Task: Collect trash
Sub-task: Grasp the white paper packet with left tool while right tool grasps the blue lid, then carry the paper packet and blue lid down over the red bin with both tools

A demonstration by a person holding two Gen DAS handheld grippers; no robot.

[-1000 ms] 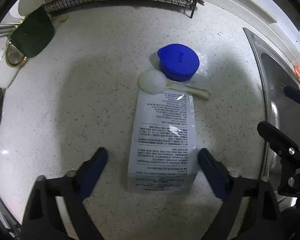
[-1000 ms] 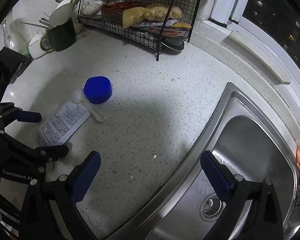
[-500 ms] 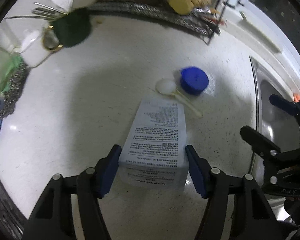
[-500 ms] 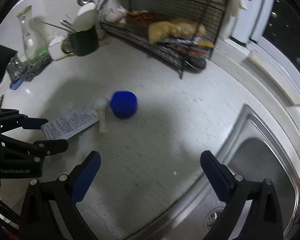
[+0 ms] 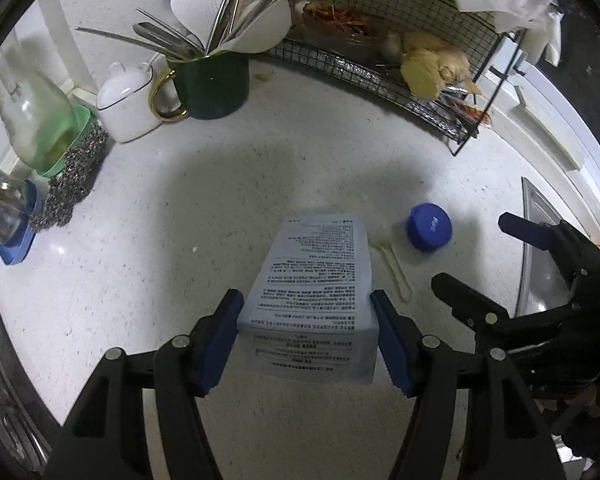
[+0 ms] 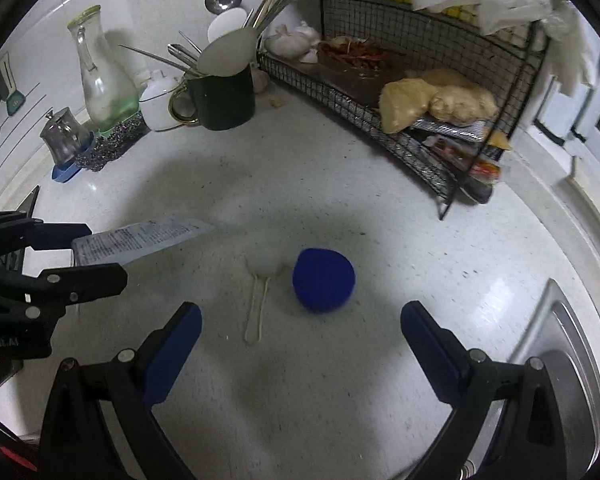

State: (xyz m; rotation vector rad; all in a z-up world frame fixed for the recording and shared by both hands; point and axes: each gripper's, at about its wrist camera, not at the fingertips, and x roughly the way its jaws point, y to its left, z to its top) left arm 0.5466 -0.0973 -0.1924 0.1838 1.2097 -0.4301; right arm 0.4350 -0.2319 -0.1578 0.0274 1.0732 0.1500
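Note:
My left gripper (image 5: 306,330) is shut on a printed paper packet (image 5: 316,280) and holds it lifted off the white counter (image 5: 180,260); the packet also shows in the right wrist view (image 6: 140,238), held level above the counter. A blue cap (image 6: 323,280) and a white plastic spoon (image 6: 258,296) lie on the counter. My right gripper (image 6: 300,348) is open and empty, hovering just in front of the cap and spoon. The cap (image 5: 429,227) and spoon (image 5: 394,264) also show right of the packet in the left wrist view.
A black wire rack (image 6: 420,92) with food stands at the back right. A green mug of utensils (image 6: 222,96), a white pot (image 6: 160,102), a glass carafe (image 6: 100,76) and steel wool (image 6: 108,148) line the back left. A steel sink (image 6: 560,360) lies at right.
My left gripper closed on the packet and lifted it off the counter. My right gripper swung left from over the sink toward the blue cap and spoon.

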